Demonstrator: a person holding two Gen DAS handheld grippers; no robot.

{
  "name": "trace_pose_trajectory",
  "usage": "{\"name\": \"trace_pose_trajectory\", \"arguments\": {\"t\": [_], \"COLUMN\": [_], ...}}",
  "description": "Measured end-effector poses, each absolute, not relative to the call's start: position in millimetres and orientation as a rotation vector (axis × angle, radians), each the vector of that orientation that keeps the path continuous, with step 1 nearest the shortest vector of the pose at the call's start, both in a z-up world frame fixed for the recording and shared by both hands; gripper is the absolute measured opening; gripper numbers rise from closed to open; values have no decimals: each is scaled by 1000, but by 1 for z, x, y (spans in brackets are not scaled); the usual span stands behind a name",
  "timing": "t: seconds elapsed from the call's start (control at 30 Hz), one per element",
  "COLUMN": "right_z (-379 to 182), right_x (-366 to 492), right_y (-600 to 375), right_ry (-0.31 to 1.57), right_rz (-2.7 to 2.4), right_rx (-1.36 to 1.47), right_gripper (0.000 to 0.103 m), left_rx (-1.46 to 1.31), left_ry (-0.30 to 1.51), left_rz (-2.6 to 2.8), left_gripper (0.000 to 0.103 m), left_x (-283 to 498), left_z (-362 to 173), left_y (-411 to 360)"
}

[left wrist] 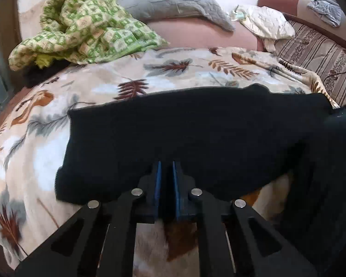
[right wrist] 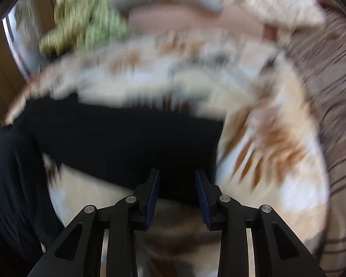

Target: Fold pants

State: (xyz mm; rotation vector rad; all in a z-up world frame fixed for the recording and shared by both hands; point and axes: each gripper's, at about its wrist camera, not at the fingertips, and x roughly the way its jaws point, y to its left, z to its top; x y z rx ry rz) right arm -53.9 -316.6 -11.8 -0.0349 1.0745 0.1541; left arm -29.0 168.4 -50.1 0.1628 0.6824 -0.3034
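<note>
Dark navy pants (left wrist: pixel 184 129) lie across a leaf-patterned blanket (left wrist: pixel 85 92) on a bed. My left gripper (left wrist: pixel 166 168) is nearly shut at the pants' near edge, with dark cloth between its blue pads (left wrist: pixel 158 182). In the blurred right wrist view the pants (right wrist: pixel 126 143) lie ahead, and part hangs down at the left (right wrist: pixel 11 184). My right gripper (right wrist: pixel 178 177) is open, its fingertips over the near edge of the pants, holding nothing.
A green checked blanket (left wrist: pixel 80 23) is bunched at the back left. A grey pillow (left wrist: pixel 173 2) and a cream pillow (left wrist: pixel 269 23) lie at the back. A striped brown cover (left wrist: pixel 316 55) lies at the right, a grey cloth (left wrist: pixel 325 9) on the sofa arm.
</note>
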Motion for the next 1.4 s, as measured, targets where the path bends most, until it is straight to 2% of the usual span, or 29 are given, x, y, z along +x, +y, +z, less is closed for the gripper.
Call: {"name": "trace_pose_trajectory", "arguments": {"t": [0.3, 0.5, 0.7, 0.83, 0.93, 1.1, 1.27, 1.4], "right_z": [-12, 9, 12, -2, -15, -17, -16, -17], "right_x": [-70, -67, -38, -24, -20, -23, -24, -20], "right_y": [-316, -306, -286, -266, -250, -253, -255, -252], "right_ry": [1048, 934, 921, 981, 1030, 1031, 1032, 1036], "right_rz": [177, 195, 221, 266, 267, 281, 290, 280], "right_rx": [-68, -84, -51, -75, -148, -126, -118, -124], "right_gripper": [34, 35, 37, 37, 46, 56, 59, 62], "left_rx": [235, 197, 160, 105, 155, 197, 245, 187], "left_ry": [622, 650, 571, 644, 753, 677, 605, 564], "left_rz": [-272, -249, -387, -490, -553, -560, -573, -699], "left_gripper": [8, 2, 2, 3, 3, 3, 2, 2], "left_x": [-55, -53, -60, -23, -22, -65, -65, -45], "left_z": [-58, -52, -6, -10, -39, -56, -28, -6], "left_y": [186, 191, 144, 90, 62, 95, 79, 37]}}
